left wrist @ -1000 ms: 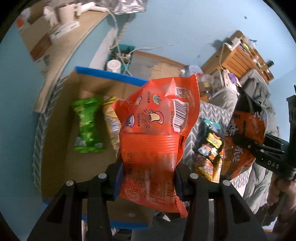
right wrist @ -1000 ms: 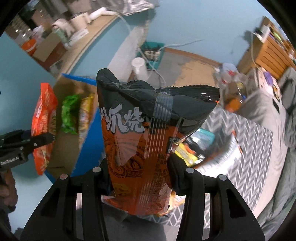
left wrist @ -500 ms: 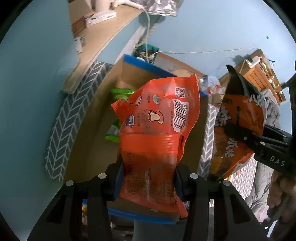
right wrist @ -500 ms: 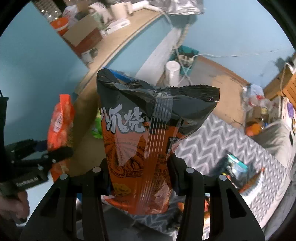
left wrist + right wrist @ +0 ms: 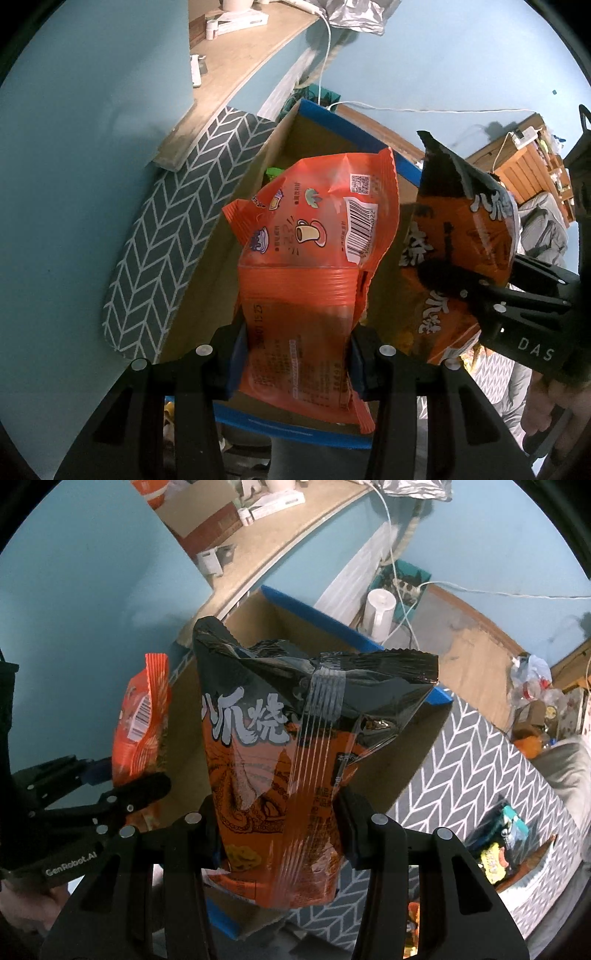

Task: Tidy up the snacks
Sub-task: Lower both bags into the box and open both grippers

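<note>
Snack bags are carried above the cardboard box (image 5: 402, 760): the left gripper (image 5: 295, 365) clamps the orange bag (image 5: 314, 258), and the right gripper (image 5: 277, 834) clamps the black-and-orange bag (image 5: 288, 746), each pinched at its lower end. Risk: the bags hang side by side, near each other, so they may collide or catch the box's blue rim (image 5: 354, 123) on lowering.

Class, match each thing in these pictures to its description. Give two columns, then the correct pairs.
Things:
1. orange packet
2. black and orange bag
3. cardboard box
4. patterned cloth

Descriptions:
A. blue-edged, open at the top
B. clamped in the right hand-held gripper
C. grey with white chevrons
D. clamped in the left hand-held gripper

Pairs: 1-D, 2-B, 3-A, 4-C
</note>
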### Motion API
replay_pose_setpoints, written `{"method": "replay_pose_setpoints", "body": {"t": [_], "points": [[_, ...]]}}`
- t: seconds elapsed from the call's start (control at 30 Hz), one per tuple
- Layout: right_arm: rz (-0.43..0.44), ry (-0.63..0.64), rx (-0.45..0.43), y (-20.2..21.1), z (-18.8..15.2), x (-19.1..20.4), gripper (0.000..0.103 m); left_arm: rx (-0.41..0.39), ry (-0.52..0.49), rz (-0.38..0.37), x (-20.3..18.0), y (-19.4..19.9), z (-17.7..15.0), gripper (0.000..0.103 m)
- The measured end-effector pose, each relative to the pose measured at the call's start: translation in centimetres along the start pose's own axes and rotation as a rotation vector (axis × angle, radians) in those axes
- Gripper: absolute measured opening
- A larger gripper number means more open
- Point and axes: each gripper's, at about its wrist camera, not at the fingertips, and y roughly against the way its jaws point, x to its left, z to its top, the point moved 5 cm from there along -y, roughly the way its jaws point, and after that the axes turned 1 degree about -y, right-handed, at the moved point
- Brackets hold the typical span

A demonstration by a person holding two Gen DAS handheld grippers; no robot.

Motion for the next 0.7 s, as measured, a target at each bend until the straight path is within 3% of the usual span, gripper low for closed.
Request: {"method": "replay_pose_setpoints", "body": {"t": [0.3, 0.5, 0.7], "points": [[-0.026, 0.0, 0.016, -0.4, 0.0, 0.3, 0.047, 0.021, 0.004, 0.017, 0.5, -0.4, -0.1, 0.052], [-0.039, -0.015, -0.009, 0.2, 0.0, 0.0, 0.07, 0.02, 0.026, 0.031, 0.9, -0.1, -0.3, 0.062], [-0.05, -0.037, -0.027, 1.3, 0.0, -0.8, 0.071, 0.015, 0.031, 0.034, 0.6, 0.5, -0.3, 0.067]]}}
